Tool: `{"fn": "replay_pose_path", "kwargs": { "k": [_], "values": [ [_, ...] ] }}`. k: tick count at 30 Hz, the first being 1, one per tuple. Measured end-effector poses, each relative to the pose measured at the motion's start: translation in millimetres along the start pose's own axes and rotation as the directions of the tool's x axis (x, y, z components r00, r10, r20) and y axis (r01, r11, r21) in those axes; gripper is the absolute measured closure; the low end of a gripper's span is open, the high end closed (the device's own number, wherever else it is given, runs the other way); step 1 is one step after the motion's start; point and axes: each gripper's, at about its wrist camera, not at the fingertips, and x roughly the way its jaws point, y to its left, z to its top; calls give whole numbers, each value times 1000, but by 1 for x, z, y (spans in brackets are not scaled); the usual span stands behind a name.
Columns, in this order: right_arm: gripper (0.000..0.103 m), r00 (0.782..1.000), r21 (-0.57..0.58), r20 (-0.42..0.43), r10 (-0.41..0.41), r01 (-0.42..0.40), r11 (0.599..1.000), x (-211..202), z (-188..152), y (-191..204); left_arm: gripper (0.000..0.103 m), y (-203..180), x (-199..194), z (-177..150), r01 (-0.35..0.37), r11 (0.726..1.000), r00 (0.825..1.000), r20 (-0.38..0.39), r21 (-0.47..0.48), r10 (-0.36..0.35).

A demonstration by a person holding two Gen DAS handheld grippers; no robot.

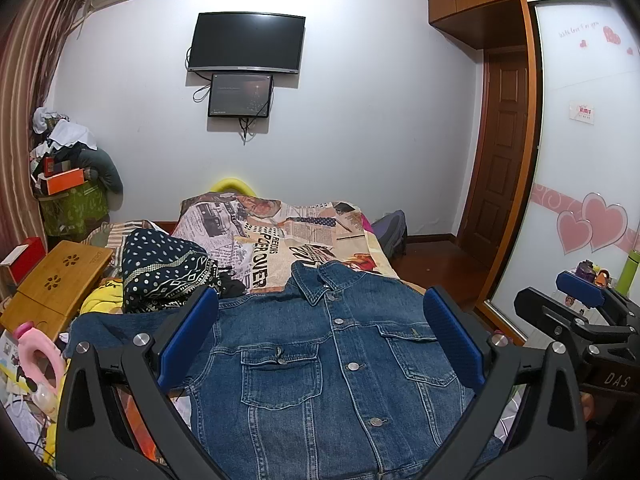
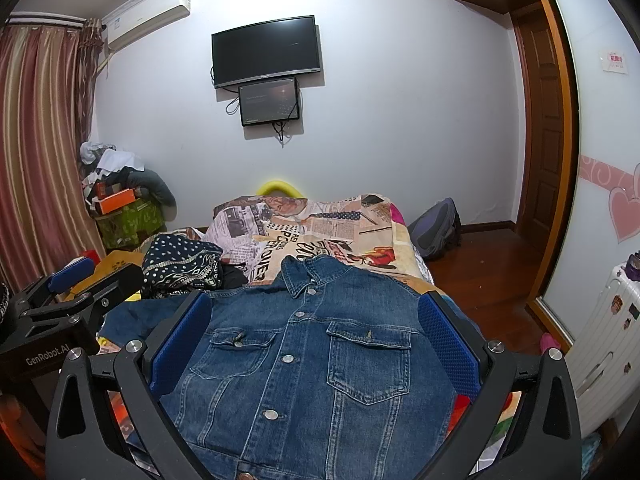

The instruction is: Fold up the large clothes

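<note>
A blue denim jacket [image 1: 320,380] lies front-up and buttoned on the bed, its collar [image 1: 312,284] pointing toward the far wall. One sleeve [image 1: 104,332] spreads out to the left. My left gripper [image 1: 320,336] hovers open over the jacket's chest, with nothing between its blue pads. My right gripper [image 2: 316,340] is open as well, above the same jacket [image 2: 312,368], and holds nothing. A blue pad [image 1: 580,294] of the right gripper shows at the right edge of the left wrist view. A pad [image 2: 72,274] of the left gripper shows at the left of the right wrist view.
A newspaper-print blanket [image 1: 280,236] covers the bed beyond the collar. A dark dotted cloth pile [image 1: 168,272] and a wooden lap table [image 1: 56,284] sit to the left. A backpack [image 2: 436,232] rests on the wooden floor; a white suitcase [image 2: 612,340] stands at right.
</note>
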Motion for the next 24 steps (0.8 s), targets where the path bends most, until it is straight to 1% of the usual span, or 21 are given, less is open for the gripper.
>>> {"fn": "replay_pose_path", "kwargs": {
  "k": [24],
  "values": [
    [0, 1000, 7, -4, 5, -5, 1000, 0, -1, -4, 0, 1, 3, -3, -4, 1000, 1000, -5, 0, 4]
  ]
}}
